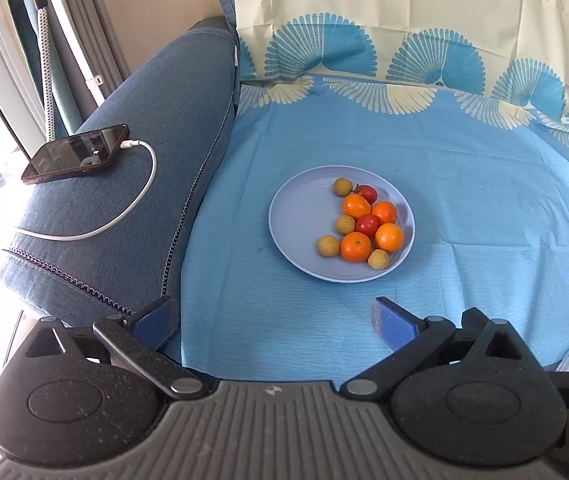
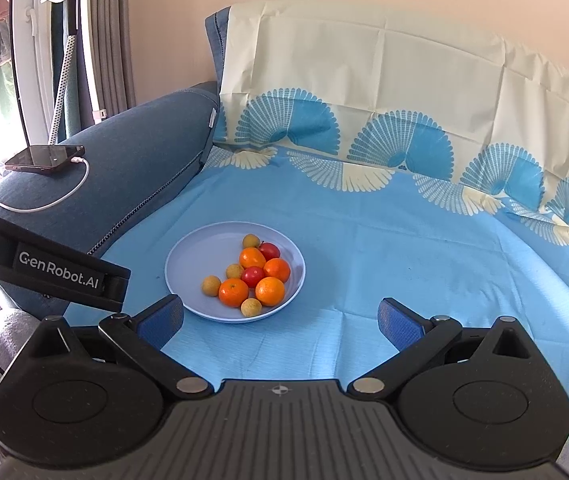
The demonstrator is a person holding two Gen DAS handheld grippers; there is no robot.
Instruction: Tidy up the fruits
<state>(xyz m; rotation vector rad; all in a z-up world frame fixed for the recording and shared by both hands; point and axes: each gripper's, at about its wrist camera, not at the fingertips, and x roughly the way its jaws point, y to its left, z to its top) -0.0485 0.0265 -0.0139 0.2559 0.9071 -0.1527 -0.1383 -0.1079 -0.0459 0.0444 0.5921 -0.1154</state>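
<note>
Home living room: blue sofa (image 2: 140, 160) draped with patterned cloth (image 2: 364, 220), phone (image 1: 76, 154) charging on armrest (white cable (image 1: 140, 200) attached), curtains (image 2: 112, 40) beside bright window, plate (image 2: 188, 264) of fruit.

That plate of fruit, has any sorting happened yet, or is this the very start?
It looks like the start. Nothing seems sorted: oranges, red fruits and small tan fruits sit mixed together on the plate. Nothing is in hand: the left tongs and right tongs are open and empty. All the sorting remains.
</note>
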